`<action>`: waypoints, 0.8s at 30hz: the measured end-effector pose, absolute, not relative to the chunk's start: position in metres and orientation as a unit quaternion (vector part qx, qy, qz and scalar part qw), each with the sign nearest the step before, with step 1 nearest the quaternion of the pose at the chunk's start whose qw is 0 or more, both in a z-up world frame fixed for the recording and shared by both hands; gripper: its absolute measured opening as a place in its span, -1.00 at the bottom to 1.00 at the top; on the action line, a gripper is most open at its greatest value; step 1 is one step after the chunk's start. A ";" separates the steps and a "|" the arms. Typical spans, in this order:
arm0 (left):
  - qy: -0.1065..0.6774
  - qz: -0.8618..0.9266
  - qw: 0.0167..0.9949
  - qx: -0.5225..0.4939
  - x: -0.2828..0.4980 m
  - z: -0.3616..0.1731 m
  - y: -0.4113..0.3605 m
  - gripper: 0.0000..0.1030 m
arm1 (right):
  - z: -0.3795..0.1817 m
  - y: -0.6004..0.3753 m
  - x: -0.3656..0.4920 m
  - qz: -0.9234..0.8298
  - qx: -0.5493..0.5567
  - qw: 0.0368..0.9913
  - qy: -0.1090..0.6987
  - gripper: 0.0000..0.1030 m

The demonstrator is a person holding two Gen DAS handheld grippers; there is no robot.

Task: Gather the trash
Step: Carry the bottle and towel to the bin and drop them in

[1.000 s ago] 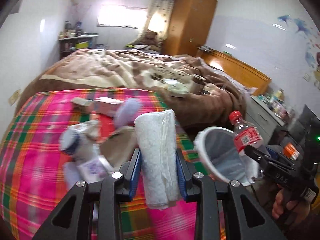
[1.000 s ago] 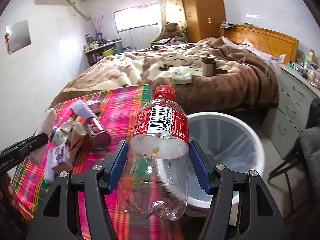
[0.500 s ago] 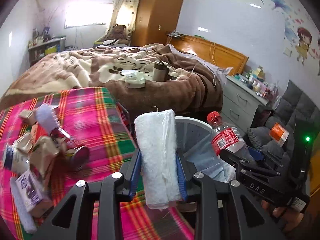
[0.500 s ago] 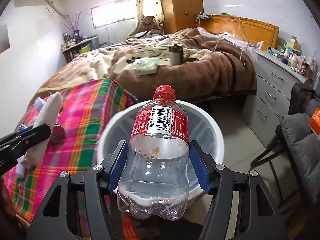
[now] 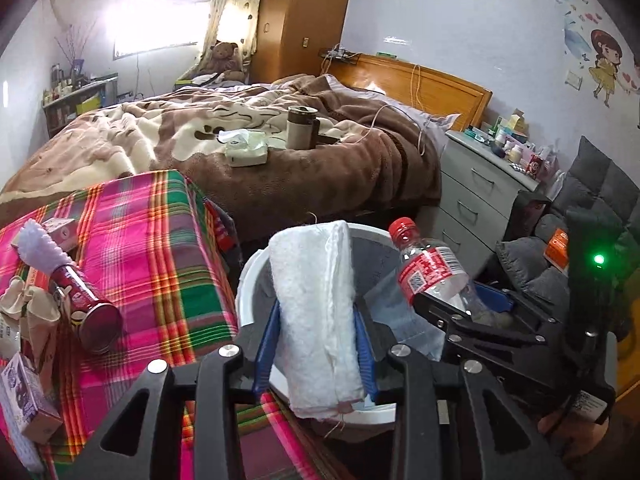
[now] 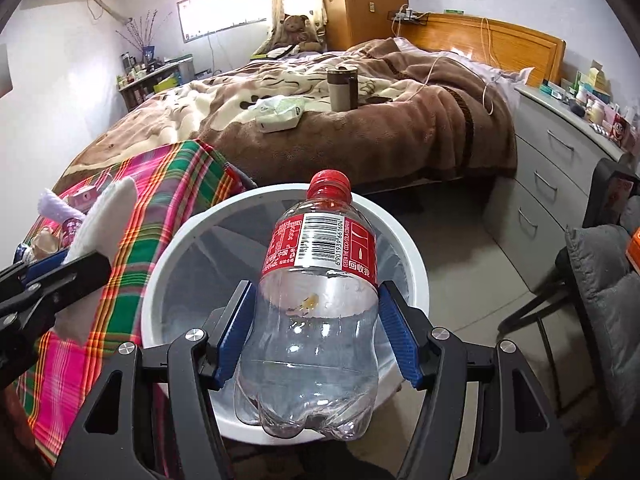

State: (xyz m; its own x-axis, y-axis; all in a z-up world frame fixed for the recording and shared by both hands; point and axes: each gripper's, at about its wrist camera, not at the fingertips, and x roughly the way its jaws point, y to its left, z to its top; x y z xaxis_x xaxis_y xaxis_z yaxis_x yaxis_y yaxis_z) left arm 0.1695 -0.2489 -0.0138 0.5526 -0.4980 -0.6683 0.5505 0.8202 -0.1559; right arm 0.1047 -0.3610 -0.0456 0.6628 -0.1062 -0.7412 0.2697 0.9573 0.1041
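The left gripper (image 5: 316,344) jaws are opening around the white cloth (image 5: 316,312). The right gripper (image 6: 318,332) squeezes the bottle (image 6: 320,300) above the bin (image 6: 160,280) at the frame's middle. The cloth may catch the rim and fall outside.

Daylight enters through the window (image 5: 154,38) on the far wall, which we see blown out to white glare. The room is evenly bright, with soft shadows. Both views are sharp at the centre; we note strong fisheye bending and dark vignetting at the corners.
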 end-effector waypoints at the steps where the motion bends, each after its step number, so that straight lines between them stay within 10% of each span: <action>1: 0.369 -0.295 0.881 0.037 0.170 -0.014 -0.251 -0.15 | -0.046 -0.361 0.104 -0.104 0.102 0.906 0.398 0.29; 4: 0.369 -0.299 0.880 0.029 0.170 -0.014 -0.248 0.03 | -0.044 -0.361 0.103 -0.108 0.099 0.910 0.388 0.54; 24: 0.354 -0.243 0.903 -0.007 0.151 0.005 -0.166 0.08 | -0.012 -0.316 0.091 -0.074 0.100 0.934 0.334 0.54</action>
State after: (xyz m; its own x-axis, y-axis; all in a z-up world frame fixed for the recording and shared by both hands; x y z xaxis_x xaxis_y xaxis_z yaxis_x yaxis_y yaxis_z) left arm 0.1515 -0.1658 0.0054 0.6308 -0.4440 -0.6363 0.4341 0.8817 -0.1850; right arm 0.0915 -0.3155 -0.0115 0.7664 -0.0721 -0.6383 0.2060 0.9688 0.1379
